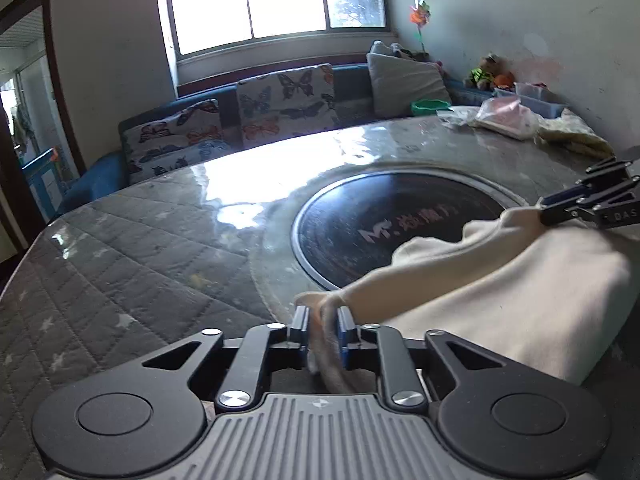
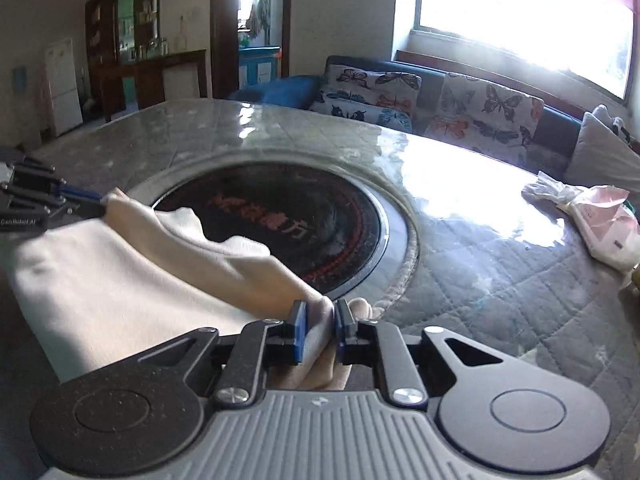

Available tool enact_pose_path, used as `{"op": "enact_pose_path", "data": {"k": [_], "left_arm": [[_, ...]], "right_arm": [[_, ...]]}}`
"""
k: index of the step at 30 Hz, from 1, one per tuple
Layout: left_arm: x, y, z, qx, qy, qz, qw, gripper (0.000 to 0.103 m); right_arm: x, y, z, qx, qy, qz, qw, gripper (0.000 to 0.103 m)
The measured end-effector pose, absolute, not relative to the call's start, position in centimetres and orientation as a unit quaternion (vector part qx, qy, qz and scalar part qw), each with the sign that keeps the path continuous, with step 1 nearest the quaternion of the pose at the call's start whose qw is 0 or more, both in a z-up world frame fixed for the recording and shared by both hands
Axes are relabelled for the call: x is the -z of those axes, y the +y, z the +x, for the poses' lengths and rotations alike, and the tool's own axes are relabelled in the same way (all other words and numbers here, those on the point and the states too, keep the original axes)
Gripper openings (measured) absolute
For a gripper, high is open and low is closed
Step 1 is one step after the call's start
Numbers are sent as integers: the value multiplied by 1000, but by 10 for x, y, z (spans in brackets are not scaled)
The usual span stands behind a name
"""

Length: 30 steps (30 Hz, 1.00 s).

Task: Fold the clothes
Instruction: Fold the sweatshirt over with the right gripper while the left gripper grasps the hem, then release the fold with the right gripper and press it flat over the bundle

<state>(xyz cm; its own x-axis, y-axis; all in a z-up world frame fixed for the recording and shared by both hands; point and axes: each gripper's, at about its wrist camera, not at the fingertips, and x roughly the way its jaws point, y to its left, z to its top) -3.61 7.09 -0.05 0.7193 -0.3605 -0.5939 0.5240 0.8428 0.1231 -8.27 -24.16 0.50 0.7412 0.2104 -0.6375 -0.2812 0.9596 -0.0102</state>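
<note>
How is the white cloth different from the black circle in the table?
The cream garment is soft, pale and wrinkly; the black round cooktop is hard, dark and flat, with writing. The garment is pinched by the left gripper and right gripper; the cooktop sits sunk in the table.

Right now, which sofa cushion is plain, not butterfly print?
The grey cushion at the sofa's window-corner end, nearest the green bowl. The other cushions all carry butterfly print.

One cream garment (image 1: pixel 500 280), two butterfly cushions (image 1: pixel 286 100) (image 1: pixel 172 140), one grey pillow (image 1: pixel 404 84), two hand-held grippers (image 1: pixel 324 330) (image 2: pixel 320 330).
</note>
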Motion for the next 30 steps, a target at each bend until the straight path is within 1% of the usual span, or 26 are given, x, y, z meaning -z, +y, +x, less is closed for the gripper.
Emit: {"op": "enact_pose_path", "data": {"k": [5, 9, 14, 18, 21, 22, 23, 27, 30], "left_arm": [[-22, 71, -46, 256, 264, 103, 924, 23], [-27, 42, -70, 337, 262, 106, 898, 23], [-14, 10, -93, 406, 270, 126, 864, 23], [-2, -1, -102, 440, 282, 134, 842, 23], [4, -1, -106, 442, 281, 138, 841, 23], [5, -1, -107, 442, 281, 135, 841, 23], [5, 1, -107, 442, 282, 134, 841, 24], [6, 3, -107, 439, 283, 128, 843, 26], [6, 3, -107, 434, 281, 127, 846, 31]], "right_arm": [[-24, -236, -79, -158, 324, -38, 932, 18], [-26, -217, -63, -204, 339, -19, 918, 18], [-15, -189, -40, -235, 360, -30, 902, 18], [-5, -178, -33, -221, 369, -51, 901, 18], [-2, -174, -30, -206, 367, -54, 905, 22], [-2, -173, -28, -201, 369, -50, 906, 26], [-2, -173, -25, -195, 371, -43, 907, 26], [-1, -172, -15, -181, 380, -39, 906, 26], [-8, -169, -18, -198, 371, -35, 907, 26]]}}
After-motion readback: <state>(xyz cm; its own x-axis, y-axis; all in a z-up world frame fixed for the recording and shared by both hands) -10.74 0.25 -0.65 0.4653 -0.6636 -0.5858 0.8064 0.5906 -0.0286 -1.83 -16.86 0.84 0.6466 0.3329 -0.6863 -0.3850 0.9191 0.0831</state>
